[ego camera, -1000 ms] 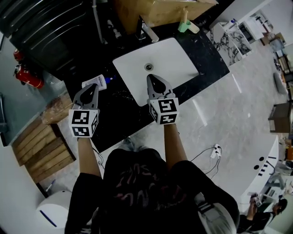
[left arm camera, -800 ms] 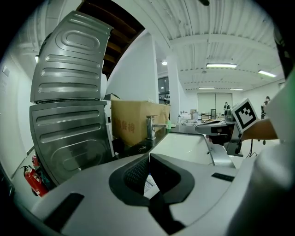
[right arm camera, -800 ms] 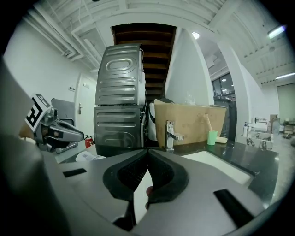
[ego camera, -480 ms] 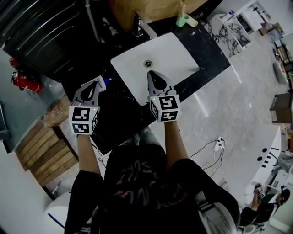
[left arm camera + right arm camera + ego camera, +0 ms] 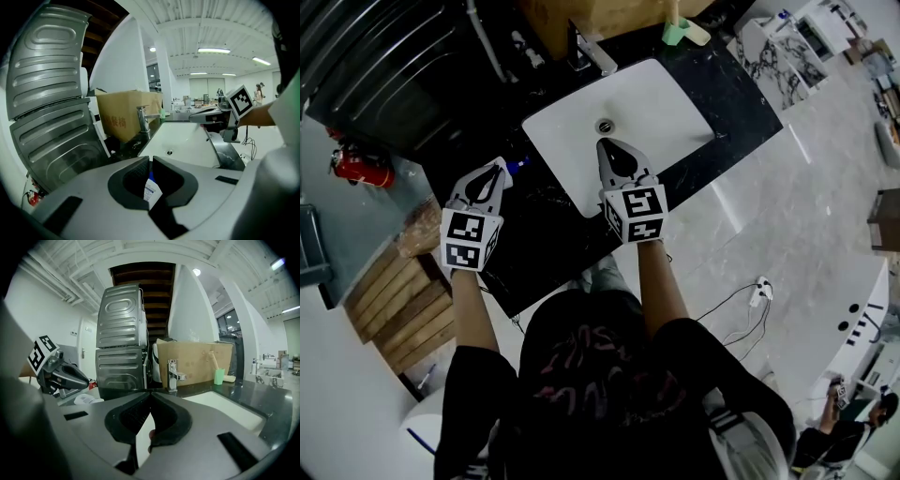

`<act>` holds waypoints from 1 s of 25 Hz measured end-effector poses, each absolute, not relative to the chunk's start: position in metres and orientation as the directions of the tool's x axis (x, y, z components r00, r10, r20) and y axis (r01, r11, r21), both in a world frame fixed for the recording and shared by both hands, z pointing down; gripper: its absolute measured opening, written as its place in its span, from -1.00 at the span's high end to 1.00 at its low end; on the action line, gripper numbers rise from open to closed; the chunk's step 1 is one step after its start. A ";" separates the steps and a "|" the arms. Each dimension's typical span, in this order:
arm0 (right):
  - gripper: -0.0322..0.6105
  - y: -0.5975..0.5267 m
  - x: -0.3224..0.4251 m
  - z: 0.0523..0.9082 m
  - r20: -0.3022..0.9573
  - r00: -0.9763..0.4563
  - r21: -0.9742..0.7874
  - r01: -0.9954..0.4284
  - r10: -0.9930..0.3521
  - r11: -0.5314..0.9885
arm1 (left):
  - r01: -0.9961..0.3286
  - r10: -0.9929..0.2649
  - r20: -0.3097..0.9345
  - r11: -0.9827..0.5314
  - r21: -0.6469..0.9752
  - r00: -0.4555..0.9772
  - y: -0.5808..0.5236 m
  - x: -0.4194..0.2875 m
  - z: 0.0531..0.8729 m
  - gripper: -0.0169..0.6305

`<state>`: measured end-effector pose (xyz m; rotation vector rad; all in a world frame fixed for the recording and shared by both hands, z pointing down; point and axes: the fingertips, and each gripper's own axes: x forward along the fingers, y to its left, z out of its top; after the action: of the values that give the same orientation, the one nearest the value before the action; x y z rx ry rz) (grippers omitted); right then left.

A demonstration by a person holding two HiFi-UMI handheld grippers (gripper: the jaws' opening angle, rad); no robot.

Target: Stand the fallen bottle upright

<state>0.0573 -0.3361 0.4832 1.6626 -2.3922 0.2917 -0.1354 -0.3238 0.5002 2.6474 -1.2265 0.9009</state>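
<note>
The fallen bottle (image 5: 517, 166), white with a blue cap, lies on the black counter (image 5: 546, 232) left of the sink. In the head view my left gripper (image 5: 498, 167) hangs over it and hides all but the cap end. In the left gripper view the bottle's label (image 5: 151, 190) shows through the gap under the left gripper's (image 5: 151, 158) closed tips, which do not grip it. My right gripper (image 5: 603, 143) is shut and empty over the sink's near edge. From the right gripper (image 5: 150, 393), the bottle (image 5: 87, 400) lies at left, below the other gripper.
A white sink (image 5: 652, 112) with a faucet (image 5: 587, 53) is set in the counter. A cardboard box (image 5: 581, 17) and a green cup (image 5: 677, 32) stand behind it. Ribbed metal machines (image 5: 47, 93) rise at the left. A red extinguisher (image 5: 356, 167) lies on the floor.
My left gripper has moved forward and lower over the bottle, so its white body is now covered. The right gripper has edged forward over the sink. Both stay shut.
</note>
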 end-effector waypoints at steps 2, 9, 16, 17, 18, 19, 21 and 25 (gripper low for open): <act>0.86 -0.339 0.060 0.485 0.285 -0.350 -0.045 -0.935 -0.892 0.352 | -0.680 -0.634 0.589 -0.710 -0.185 0.502 -0.326 -0.128 0.506 0.80; 0.86 -0.349 0.068 0.496 0.298 -0.373 -0.066 -0.926 -0.879 0.371 | -0.494 -0.477 0.767 -0.835 -0.242 0.429 -0.326 -0.119 0.545 0.50; 0.86 -0.360 0.073 0.507 0.314 -0.395 -0.082 -0.917 -0.863 0.389 | -0.311 -0.361 0.888 -0.911 -0.270 0.286 -0.337 -0.118 0.569 0.35; 0.86 -0.361 0.072 0.508 0.317 -0.398 -0.083 -0.916 -0.861 0.393 | -0.290 -0.347 0.899 -0.919 -0.269 0.266 -0.338 -0.117 0.572 0.35; 0.86 -0.362 0.072 0.510 0.319 -0.402 -0.084 -0.914 -0.858 0.397 | -0.272 -0.330 0.911 -0.926 -0.262 0.247 -0.338 -0.117 0.576 0.35; 0.86 -0.363 0.072 0.511 0.320 -0.405 -0.086 -0.913 -0.856 0.400 | -0.259 -0.308 0.923 -0.934 -0.247 0.230 -0.338 -0.117 0.580 0.35; 0.86 -0.367 0.071 0.513 0.323 -0.411 -0.092 -0.910 -0.852 0.404 | -0.246 -0.250 0.945 -0.949 -0.197 0.209 -0.337 -0.116 0.588 0.35; 0.86 -0.372 0.070 0.519 0.334 -0.421 -0.095 -0.905 -0.843 0.414 | -0.197 -0.192 0.967 -0.968 -0.157 0.168 -0.341 -0.115 0.603 0.34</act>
<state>0.0704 -0.3719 0.5187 1.5358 -2.4363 0.3844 -0.1150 -0.3406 0.6033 2.3981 -0.3984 1.9834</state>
